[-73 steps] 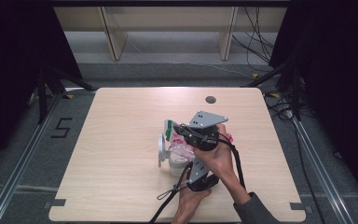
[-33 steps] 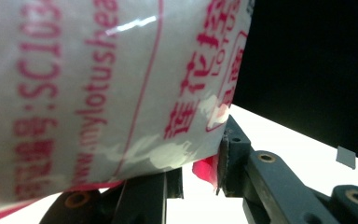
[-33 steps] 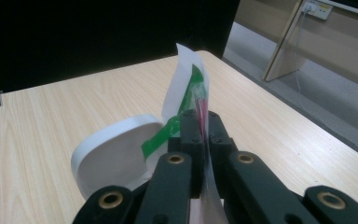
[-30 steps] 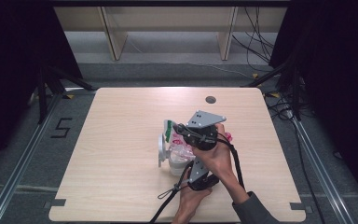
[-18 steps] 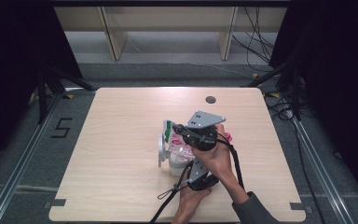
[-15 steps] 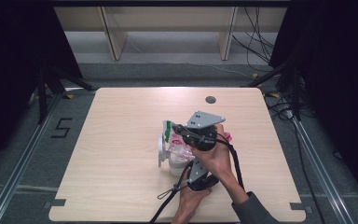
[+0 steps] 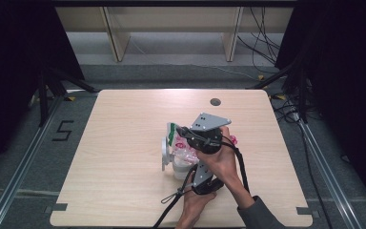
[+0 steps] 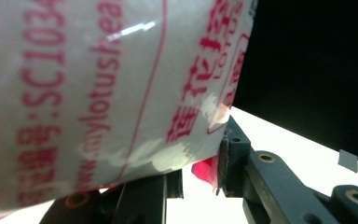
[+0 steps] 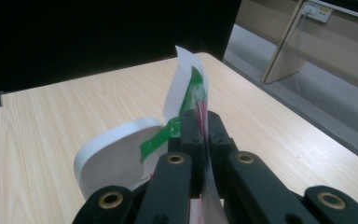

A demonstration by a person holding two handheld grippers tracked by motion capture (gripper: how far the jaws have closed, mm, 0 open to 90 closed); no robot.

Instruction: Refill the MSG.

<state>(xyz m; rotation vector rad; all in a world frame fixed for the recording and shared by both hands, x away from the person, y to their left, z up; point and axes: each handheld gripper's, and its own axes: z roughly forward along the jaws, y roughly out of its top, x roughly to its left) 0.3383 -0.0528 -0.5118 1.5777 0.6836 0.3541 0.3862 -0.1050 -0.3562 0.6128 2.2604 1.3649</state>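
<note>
Currently, the right tool point(image 9: 200, 122) is clamped shut on the upright top edge of the plastic bag point(image 7: 187, 151). The left tool point(image 8: 200, 177) grips the bag's lower body from the near side, above the table point(image 7: 124, 143).

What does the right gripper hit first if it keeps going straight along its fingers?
The right gripper is shut on the bag's top edge. Beyond that, probably the white lid standing just ahead and left, then bare table; depth is uncertain.
</note>
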